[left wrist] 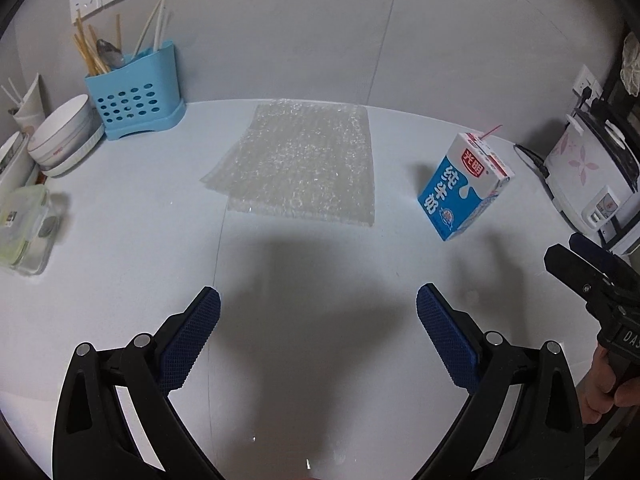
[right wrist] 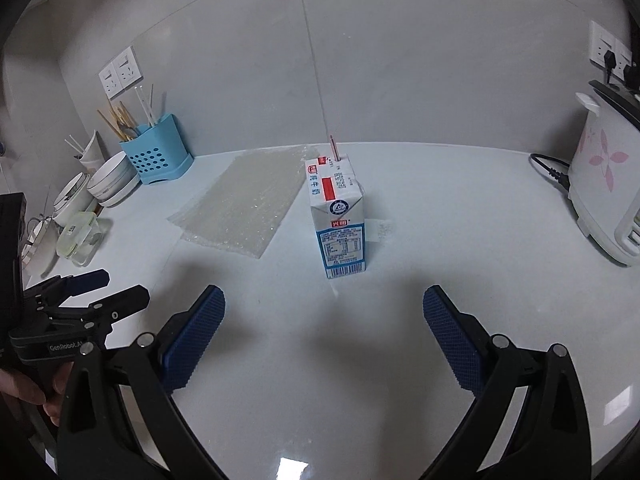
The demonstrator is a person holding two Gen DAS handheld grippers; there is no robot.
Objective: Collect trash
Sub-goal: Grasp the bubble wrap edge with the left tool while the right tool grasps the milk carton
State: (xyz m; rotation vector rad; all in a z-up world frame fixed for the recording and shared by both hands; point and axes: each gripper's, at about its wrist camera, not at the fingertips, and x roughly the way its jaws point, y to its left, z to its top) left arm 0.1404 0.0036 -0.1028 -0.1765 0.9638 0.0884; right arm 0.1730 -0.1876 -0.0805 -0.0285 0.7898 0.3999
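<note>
A blue and white milk carton with a red straw stands upright on the white counter, straight ahead of my right gripper, which is open and empty. The carton shows in the left wrist view at the right. A clear bubble-wrap sheet lies flat ahead of my left gripper, which is open and empty; the sheet lies left of the carton in the right wrist view. The right gripper shows at the right edge of the left view. The left gripper shows at the left edge of the right view.
A blue utensil holder with chopsticks stands at the back left by the wall. Stacked white bowls and a clear lidded box sit at the left. A white rice cooker with its cord stands at the right.
</note>
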